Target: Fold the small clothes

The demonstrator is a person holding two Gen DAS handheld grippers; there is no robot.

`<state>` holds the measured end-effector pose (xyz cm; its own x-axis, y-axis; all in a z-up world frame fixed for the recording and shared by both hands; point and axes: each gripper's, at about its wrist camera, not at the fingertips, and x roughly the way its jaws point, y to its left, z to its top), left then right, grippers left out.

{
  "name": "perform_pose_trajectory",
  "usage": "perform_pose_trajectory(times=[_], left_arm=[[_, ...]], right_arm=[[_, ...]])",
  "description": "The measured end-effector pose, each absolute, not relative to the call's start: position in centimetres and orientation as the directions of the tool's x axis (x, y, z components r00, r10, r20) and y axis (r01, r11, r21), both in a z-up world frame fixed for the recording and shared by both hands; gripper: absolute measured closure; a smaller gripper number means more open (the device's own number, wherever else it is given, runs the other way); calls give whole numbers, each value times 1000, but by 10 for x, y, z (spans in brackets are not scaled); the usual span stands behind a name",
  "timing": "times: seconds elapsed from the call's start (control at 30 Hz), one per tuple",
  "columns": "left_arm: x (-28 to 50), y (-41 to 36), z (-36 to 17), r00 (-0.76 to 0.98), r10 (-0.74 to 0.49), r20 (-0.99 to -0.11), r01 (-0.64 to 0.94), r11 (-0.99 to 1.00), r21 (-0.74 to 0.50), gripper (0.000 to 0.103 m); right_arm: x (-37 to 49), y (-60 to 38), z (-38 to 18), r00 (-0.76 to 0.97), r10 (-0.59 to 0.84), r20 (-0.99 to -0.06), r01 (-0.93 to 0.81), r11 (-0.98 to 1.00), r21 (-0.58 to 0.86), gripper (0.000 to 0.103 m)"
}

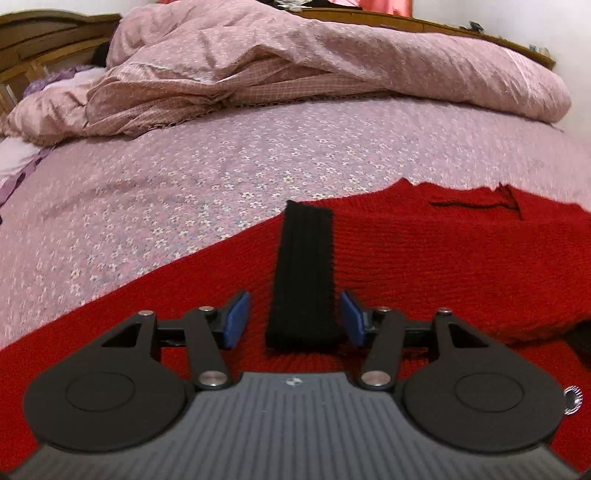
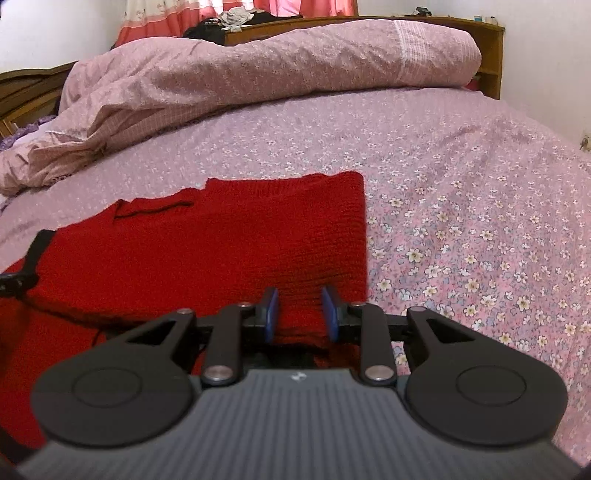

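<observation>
In the left wrist view, the left hand-held gripper [image 1: 295, 319] stands about half open over the red knit sweater [image 1: 424, 258]. A black ribbed cuff [image 1: 304, 277] lies between its blue pads [image 1: 236, 319], with a clear gap on the left side and the right pad just beside the cuff's edge; neither pad presses on it. The cuff lies flat on the red knit and runs away from the camera.

In the right wrist view, the right hand-held gripper [image 2: 301, 314] is narrowly parted, with a bunched fold of the red knit sweater [image 2: 221, 251] sitting between its pads near the garment's right edge; the cloth appears pinched there. At the left of this view a black strip [image 2: 37, 247] shows on the sweater.

The sweater lies spread on the bed [image 2: 461, 221], which is covered by a pink flowered sheet. Farther off, a crumpled pink quilt [image 1: 295, 70] is piled across the bed, with a wooden headboard [image 1: 40, 40] at the far left and pink curtains [image 2: 306, 7] beyond.
</observation>
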<state>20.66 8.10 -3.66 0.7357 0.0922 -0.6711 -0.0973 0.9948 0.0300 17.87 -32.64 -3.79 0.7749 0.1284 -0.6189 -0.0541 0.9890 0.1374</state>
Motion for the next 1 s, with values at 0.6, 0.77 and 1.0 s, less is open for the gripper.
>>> perform_pose_trajectory(times=[0.6, 0.77, 1.0], left_arm=[[101, 143, 14, 720, 210, -662, -344, 936, -77, 17], [69, 163, 14, 707, 248, -662, -427, 896, -121, 15], [37, 189, -4, 681, 256, -686, -524, 824, -214, 15]], right_arm=[[120, -321, 6, 819, 192, -541, -81, 972, 222, 43], [102, -320, 14, 818, 203, -538, -87, 969, 233, 43], [85, -315, 7, 802, 209, -560, -96, 969, 226, 43]])
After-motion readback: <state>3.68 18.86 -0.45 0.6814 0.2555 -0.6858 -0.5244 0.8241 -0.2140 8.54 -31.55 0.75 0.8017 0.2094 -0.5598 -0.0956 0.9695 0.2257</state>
